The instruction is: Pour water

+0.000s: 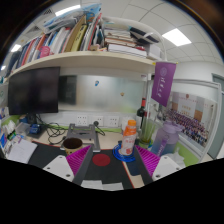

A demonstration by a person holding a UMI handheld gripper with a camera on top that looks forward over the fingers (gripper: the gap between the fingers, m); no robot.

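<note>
Since the gripper (112, 168) has its fingers spread wide, it should center on the orange-capped bottle (128, 140) before squeezing.

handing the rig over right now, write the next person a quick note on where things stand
Gripper: fingers open, holding nothing, held above the desk with both pink pads showing.
Bottle, with an orange cap and a clear body: upright on the desk, just ahead of the right finger and a little to its right, not between the fingers.
Dark bowl-like container: on the desk ahead of the left finger, possibly where the water goes; I cannot tell what is in it.
Done: nothing visible; the bottle is not grasped.
Left: line up on the bottle, grip it, lift, pour, set it back.
</note>
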